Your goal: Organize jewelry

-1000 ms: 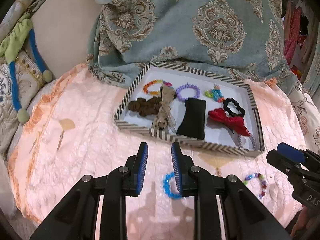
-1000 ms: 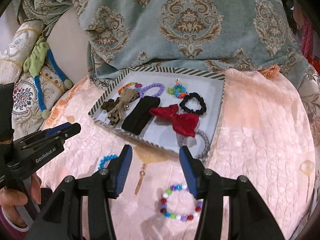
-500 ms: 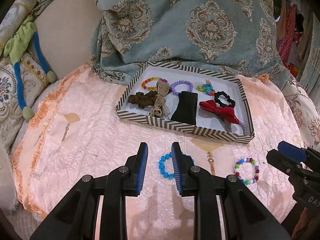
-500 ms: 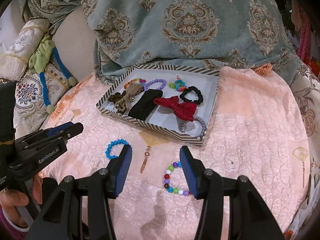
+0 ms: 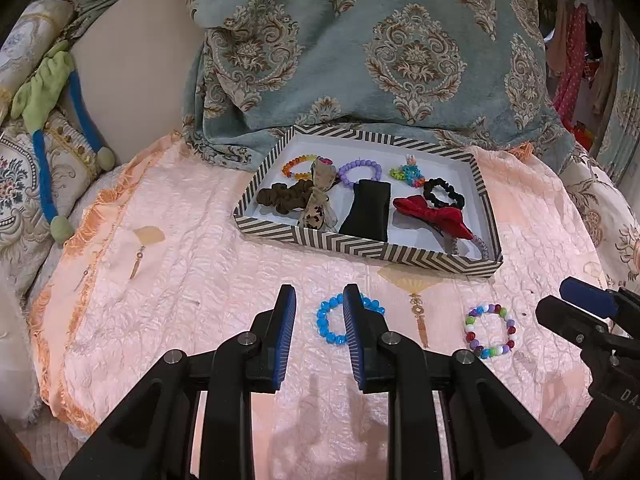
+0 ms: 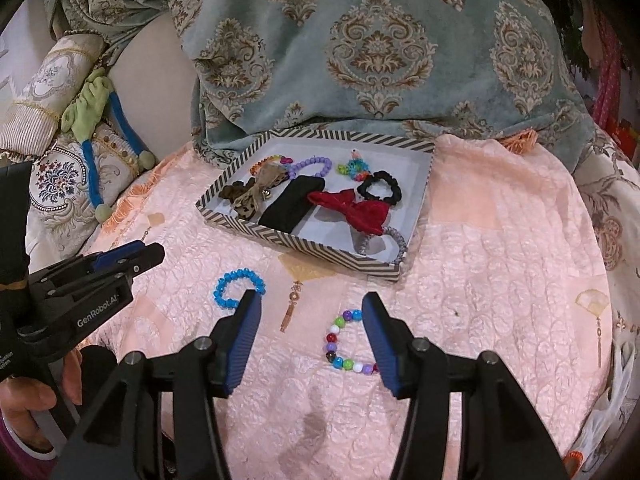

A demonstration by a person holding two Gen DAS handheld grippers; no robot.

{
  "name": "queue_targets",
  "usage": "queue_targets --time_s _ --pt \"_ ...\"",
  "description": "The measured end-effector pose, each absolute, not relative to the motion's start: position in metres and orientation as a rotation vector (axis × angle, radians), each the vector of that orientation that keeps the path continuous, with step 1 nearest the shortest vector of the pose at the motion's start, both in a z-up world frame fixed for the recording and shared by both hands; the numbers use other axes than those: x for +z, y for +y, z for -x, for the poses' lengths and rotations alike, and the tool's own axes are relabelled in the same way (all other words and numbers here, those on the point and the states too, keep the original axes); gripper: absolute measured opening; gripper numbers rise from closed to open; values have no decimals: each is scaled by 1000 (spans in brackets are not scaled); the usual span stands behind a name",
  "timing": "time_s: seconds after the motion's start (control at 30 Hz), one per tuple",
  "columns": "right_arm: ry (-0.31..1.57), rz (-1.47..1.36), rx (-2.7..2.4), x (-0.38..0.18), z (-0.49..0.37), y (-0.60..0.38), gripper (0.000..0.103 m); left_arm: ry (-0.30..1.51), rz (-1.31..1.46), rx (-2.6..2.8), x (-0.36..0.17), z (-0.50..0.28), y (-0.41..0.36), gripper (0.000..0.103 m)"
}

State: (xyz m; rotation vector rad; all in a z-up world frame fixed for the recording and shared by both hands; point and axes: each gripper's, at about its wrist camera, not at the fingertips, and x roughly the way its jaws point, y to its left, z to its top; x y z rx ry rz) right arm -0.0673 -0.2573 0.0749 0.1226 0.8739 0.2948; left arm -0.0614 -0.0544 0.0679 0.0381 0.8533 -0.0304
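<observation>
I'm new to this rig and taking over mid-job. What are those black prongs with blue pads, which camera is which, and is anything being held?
The prongs are two hand-held grippers, each carrying its own camera that looks along its fingers. One picture comes from the left gripper, the other from the right gripper. Both are open and hold nothing. On the peach quilt lie a blue bead bracelet, partly behind a left finger, and a multicolored bead bracelet by the right gripper. Behind them, the striped tray already holds bracelets, scrunchies and a red bow.
</observation>
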Motion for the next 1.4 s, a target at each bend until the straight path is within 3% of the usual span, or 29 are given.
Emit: queue_targets --time_s 0.7,1.4 --pt "913 -139 261 59 60 -272 55 922 34 -56 50 51 -42 8" --pt "1064 -95 162 -25 37 -294 55 1125 258 -116 -25 9 -20 8"
